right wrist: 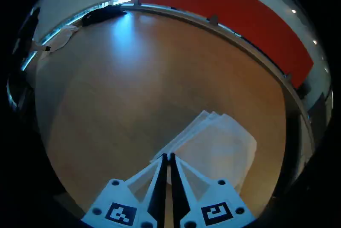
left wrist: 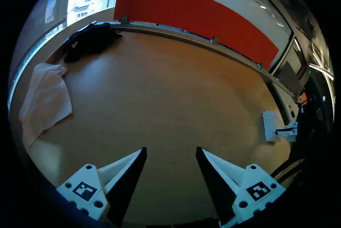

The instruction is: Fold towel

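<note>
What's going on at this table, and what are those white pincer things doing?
A person is folding towels on a wooden table, with white tongs in each hand. The right tongs are closed at the near edge of a folded white towel; whether they actually pinch it is unclear. The left tongs hang open over bare wood, holding nothing. A crumpled white towel lies by the table edge, near a heap of black cloth.
</note>
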`<state>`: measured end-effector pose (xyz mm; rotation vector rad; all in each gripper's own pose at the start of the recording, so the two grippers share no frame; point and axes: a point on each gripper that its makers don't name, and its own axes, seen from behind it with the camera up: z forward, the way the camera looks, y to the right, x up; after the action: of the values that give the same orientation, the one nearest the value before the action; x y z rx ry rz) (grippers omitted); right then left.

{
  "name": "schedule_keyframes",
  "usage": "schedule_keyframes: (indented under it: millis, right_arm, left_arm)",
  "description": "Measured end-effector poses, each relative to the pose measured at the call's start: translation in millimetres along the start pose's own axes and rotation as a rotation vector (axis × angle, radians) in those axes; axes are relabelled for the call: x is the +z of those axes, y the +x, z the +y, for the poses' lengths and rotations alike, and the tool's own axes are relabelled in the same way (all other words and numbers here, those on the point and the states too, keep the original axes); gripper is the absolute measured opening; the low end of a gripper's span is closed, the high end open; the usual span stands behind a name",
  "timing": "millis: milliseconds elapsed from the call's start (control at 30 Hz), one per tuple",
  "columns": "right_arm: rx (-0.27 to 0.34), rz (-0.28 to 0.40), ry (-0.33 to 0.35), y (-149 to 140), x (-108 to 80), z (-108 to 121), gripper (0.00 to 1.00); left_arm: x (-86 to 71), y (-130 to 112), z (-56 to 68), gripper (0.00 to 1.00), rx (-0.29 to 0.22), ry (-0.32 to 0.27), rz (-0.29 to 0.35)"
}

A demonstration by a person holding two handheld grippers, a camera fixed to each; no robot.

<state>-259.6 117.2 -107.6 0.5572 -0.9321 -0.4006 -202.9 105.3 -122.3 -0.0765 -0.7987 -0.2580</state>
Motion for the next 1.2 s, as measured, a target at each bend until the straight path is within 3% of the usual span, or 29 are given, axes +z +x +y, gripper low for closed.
schedule_keyframes:
  millis: [333, 467, 600, 867, 1200]
  right_arm:
    - [0.016, -0.012, 0.000, -7.6, 1.1, -1.2, 0.08]
    - [0.018, -0.013, -0.002, -9.5, -0.3, -1.7, 0.26]
    - [0.019, -0.011, -0.001, -11.8, -1.4, -3.6, 0.59]
    - [0.046, 0.007, -0.009, -13.5, -4.7, -3.9, 0.69]
    - [0.130, 0.035, -0.057, -21.5, -19.7, 11.6, 0.71]
  left_arm:
    - [-0.2, 0.5, 0.6, 0.85, 0.001, -0.001, 0.000]
    - [0.6, 0.2, 1.4, 0.85, 0.003, -0.002, -0.001]
    - [1.4, 0.3, 2.3, 0.85, 0.005, -0.004, -0.002]
    - [3.4, 1.5, 4.8, 0.85, 0.008, -0.005, -0.003]
    - [5.9, 4.3, 8.1, 0.85, 0.012, -0.007, -0.002]
